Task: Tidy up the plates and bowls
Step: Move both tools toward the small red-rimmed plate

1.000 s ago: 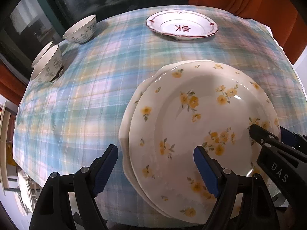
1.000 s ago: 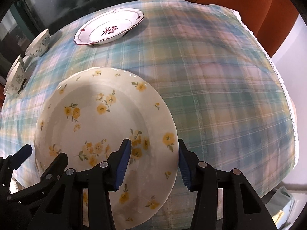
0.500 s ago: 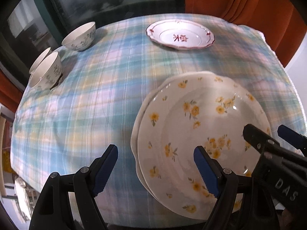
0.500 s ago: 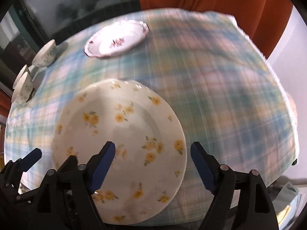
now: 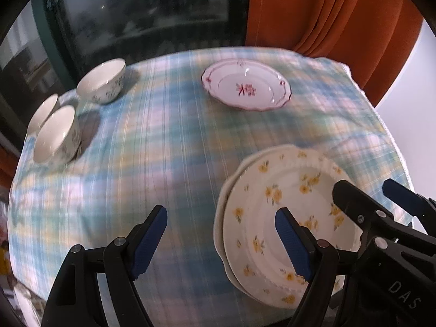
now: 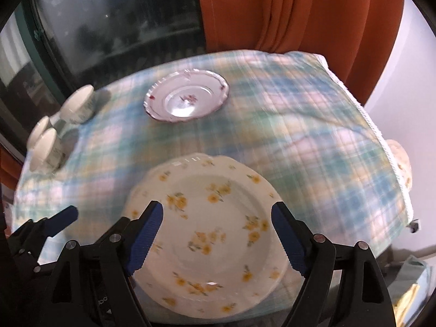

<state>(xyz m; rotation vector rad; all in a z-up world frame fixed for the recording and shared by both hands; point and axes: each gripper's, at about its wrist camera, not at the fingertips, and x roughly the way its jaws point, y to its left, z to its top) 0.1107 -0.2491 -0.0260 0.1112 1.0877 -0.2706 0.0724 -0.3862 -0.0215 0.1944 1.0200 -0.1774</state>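
So right at the bottom of both views you've got the fingers, and both pairs are spread wide with nothing in them. The right gripper (image 6: 215, 234) sits pretty much over the yellow-flower plate (image 6: 212, 234), which fills the lower middle of its frame, and in the left wrist view you can see that plate is actually stacked on a second plate (image 5: 219, 218) whose rim peeks out along its left edge. The left gripper (image 5: 222, 241) has that stack off to its lower right, with bare plaid tablecloth (image 5: 152, 163) between its fingers. Further back, the red-trimmed plate (image 5: 246, 87) sits alone in the upper middle of both frames, more or straight ahead of the right gripper and up and a bit right of the left one. I'd guess that one belongs on the stack next, and the right side looks better lined up for it. The bowls are way over in the upper left: one bowl (image 5: 102, 80) on its own and a pair of bowls (image 5: 54, 133) touching each other further left, clearly nearer the left gripper. Round stuff, so there's no long axis to worry about, just rim access.
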